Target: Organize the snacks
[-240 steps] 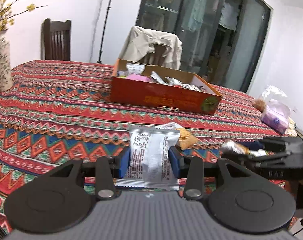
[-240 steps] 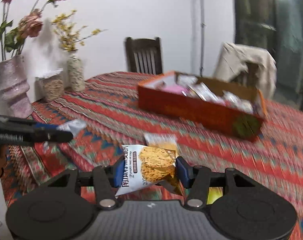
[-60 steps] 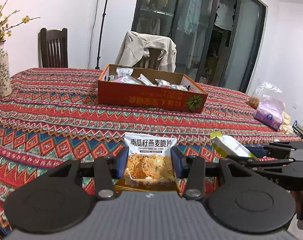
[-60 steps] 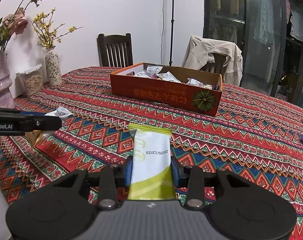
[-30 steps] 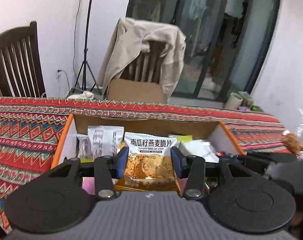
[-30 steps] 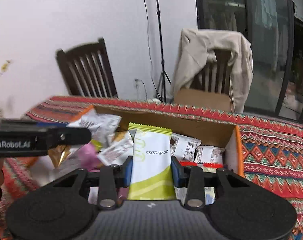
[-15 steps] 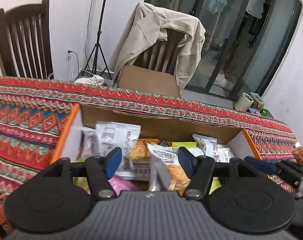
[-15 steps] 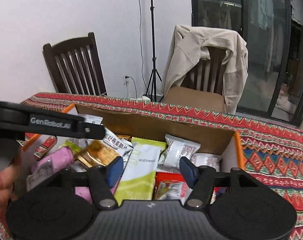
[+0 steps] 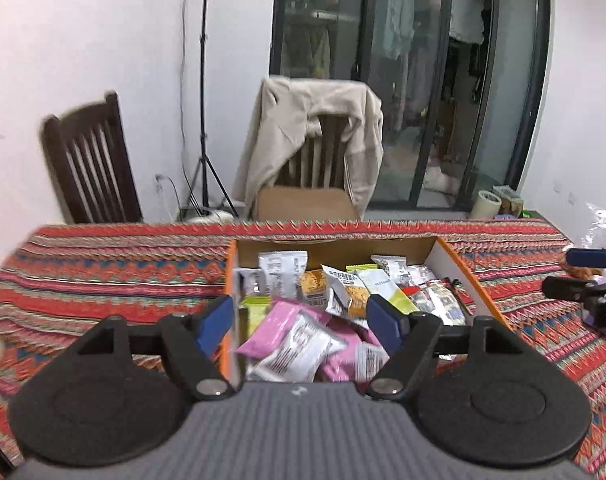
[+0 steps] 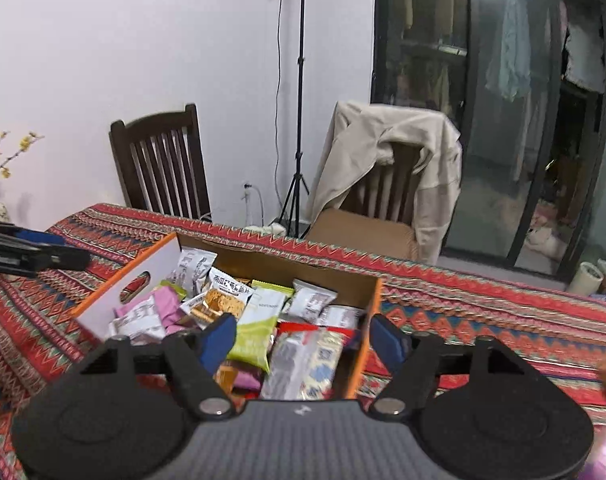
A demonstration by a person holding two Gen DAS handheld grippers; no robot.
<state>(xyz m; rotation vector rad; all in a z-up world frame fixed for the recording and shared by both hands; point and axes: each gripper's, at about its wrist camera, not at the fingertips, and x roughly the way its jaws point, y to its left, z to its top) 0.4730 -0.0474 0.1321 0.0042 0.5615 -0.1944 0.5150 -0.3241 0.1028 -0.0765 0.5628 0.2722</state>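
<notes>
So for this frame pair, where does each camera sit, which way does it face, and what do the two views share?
Left wrist: sits on the left hand-held gripper, looking forward and down into the orange snack box; its own jaws are opening, nothing between them; the right hand-held gripper shows at the right edge.
Right wrist: sits on the right hand-held gripper, facing the same box; jaws opening, empty; the left one's fingers show at left.
Shared: box, green-white packet, jacket-draped chair, patterned tablecloth.
</notes>
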